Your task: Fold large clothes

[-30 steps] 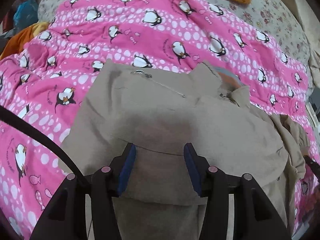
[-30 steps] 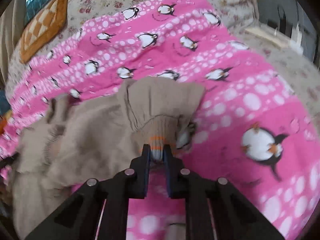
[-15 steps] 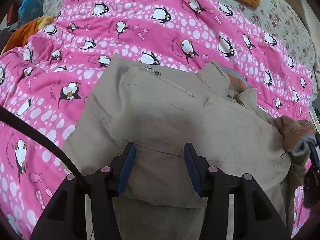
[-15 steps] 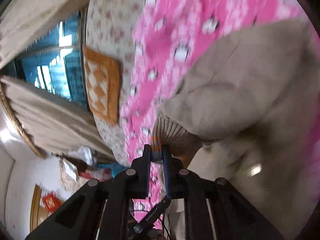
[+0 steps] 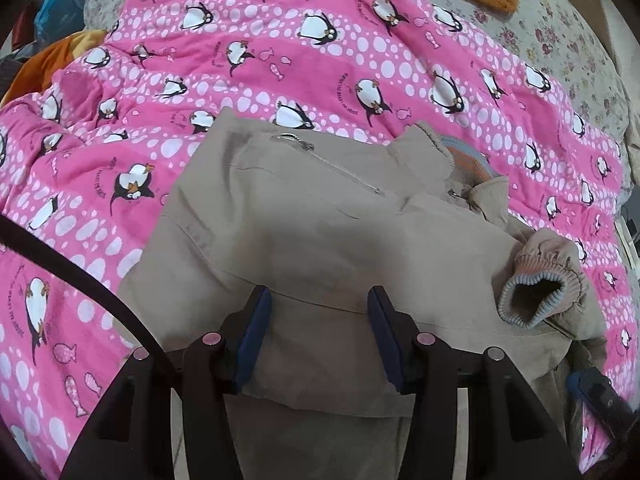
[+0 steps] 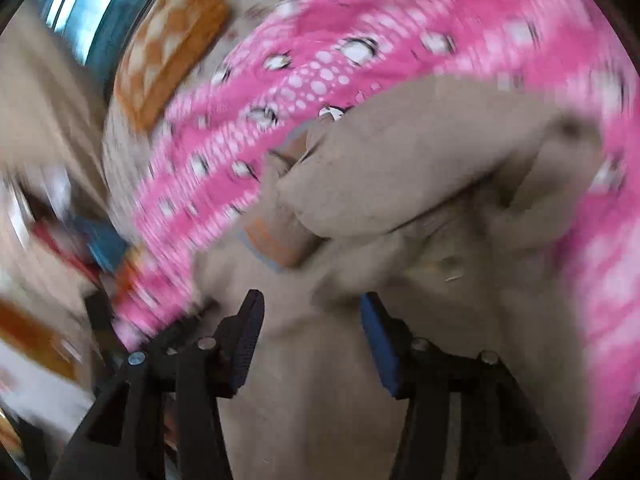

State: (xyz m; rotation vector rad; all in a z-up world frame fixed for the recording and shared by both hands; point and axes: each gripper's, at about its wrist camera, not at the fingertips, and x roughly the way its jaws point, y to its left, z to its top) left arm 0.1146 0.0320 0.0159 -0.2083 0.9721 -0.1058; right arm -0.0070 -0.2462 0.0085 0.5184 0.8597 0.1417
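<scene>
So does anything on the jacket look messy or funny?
Yes. The sleeve cuff flops over the jacket body, gaping open, with the sleeve bunched behind it. The collar looks rumpled too.

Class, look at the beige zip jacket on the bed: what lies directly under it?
The beige zip jacket lies on a pink penguin-print quilt, which shows all around it. Its ribbed sleeve cuff rests on top. Whatever lies beneath the jacket's middle is covered.
</scene>
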